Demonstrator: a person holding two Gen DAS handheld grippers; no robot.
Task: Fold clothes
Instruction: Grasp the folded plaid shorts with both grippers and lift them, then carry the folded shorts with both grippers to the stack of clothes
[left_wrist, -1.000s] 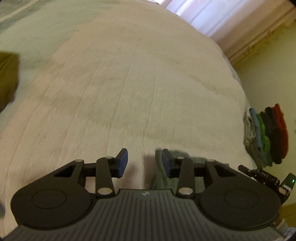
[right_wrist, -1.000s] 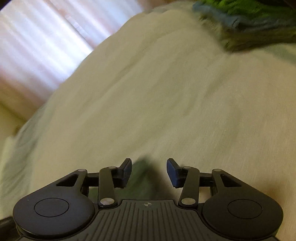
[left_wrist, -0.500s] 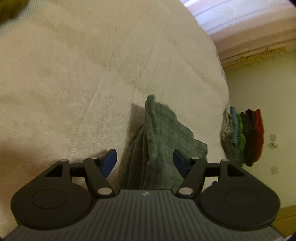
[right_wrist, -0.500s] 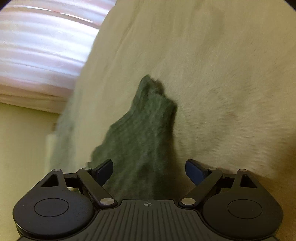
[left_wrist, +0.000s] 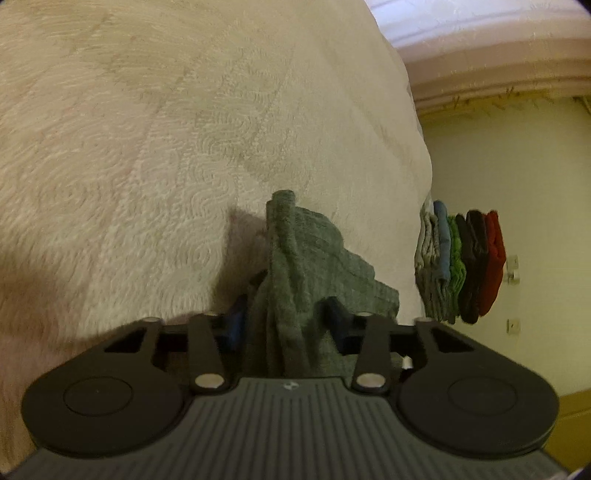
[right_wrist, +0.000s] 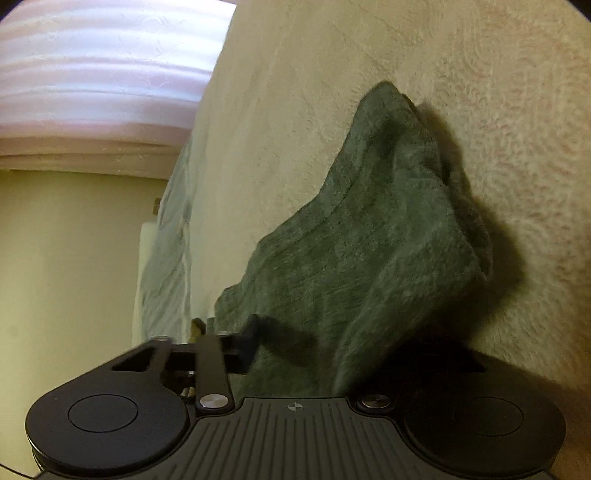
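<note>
My left gripper (left_wrist: 286, 325) is clamped on a bunched edge of the grey-green garment (left_wrist: 306, 266), which hangs from my fingers down to the cream bedspread (left_wrist: 147, 147); only this view shows the stack of folded clothes (left_wrist: 460, 262) at the bed's far edge. From the right wrist, my right gripper (right_wrist: 314, 354) pinches the same garment (right_wrist: 369, 236), though cloth drapes over one finger and hides it. That view alone shows the pale curtain (right_wrist: 103, 74) and the rumpled sheet (right_wrist: 166, 251) down the bedside.
</note>
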